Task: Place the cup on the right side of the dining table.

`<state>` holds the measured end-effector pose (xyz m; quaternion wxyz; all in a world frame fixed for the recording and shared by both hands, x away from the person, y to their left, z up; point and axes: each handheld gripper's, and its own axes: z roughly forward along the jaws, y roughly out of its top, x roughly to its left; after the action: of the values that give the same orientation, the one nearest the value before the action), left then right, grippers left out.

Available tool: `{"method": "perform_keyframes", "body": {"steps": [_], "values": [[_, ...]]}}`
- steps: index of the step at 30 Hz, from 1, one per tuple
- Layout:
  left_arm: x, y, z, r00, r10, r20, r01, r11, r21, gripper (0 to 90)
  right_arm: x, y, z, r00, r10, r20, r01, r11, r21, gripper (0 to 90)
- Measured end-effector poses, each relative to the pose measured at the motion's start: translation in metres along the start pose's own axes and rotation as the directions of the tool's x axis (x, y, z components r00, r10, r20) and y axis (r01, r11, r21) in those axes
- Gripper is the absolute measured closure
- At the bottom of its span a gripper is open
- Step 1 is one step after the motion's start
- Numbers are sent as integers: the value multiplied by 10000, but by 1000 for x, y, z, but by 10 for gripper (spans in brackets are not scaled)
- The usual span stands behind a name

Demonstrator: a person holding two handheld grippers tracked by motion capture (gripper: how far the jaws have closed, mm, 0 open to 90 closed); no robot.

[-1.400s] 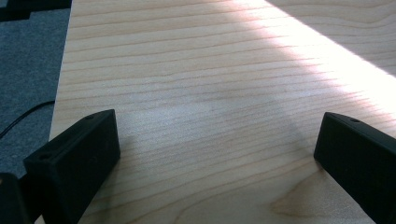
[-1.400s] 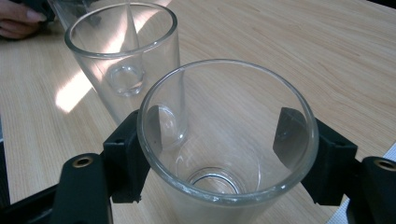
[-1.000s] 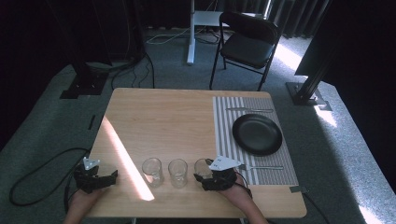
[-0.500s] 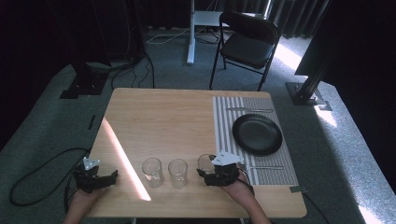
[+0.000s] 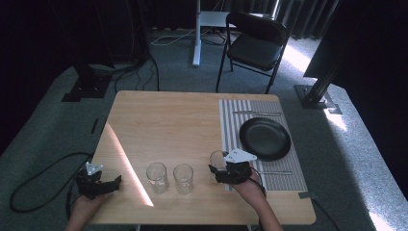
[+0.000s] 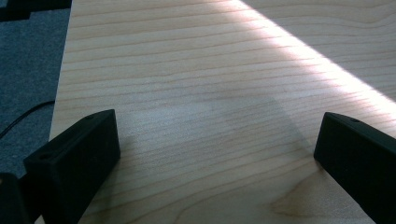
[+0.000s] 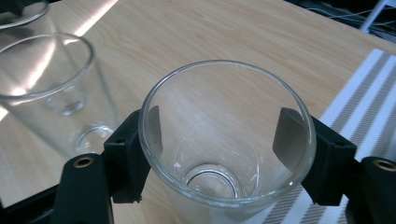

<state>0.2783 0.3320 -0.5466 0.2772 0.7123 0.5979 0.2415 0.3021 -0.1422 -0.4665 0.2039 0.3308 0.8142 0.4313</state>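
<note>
No brand, label or writing readable anywhere here, not on the glasses, the plate or the tongs themselves.

The right tongs (image 5: 217, 166) are clamped on a clear glass (image 7: 224, 140), one black jaw pressed on each side of it just under the rim. You look straight down into it in the right gripper view; its base is cut off by the bottom edge, so I can't tell if it's resting on the worktop (image 5: 168, 125) or just off it. From above, the glass is mostly hidden behind the tongs body and its grey plate, only a bit of rim peeks out at the jaw end.

Off to the left of the right tongs stand two more empty glasses: the nearer one (image 5: 183, 177) and the farther one (image 5: 157, 177). In the right gripper view the farther one is clipped at the top corner. On the other side of them lies a striped mat (image 5: 231, 130) with a black plate (image 5: 265, 138); cutlery by the plate is too small to identify.

The left tongs (image 5: 115, 182) sit at the worktop's near left corner, jaws spread wide with bare wood between them, well apart from the glasses. The person's hands are partly cut off at the bottom edge.
</note>
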Motion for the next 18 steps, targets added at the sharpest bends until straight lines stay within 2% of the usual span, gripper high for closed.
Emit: {"method": "perform_keyframes", "body": {"steps": [10,18], "values": [[0,0,0,10000,-4,-1,4,10000,0,6,-16,9,0,9982,184,576,-185,9998,7,287],[0,0,0,10000,-3,0,3,10000,1,6,-26,14,5,9965,490,680,-494,9988,38,287]]}}
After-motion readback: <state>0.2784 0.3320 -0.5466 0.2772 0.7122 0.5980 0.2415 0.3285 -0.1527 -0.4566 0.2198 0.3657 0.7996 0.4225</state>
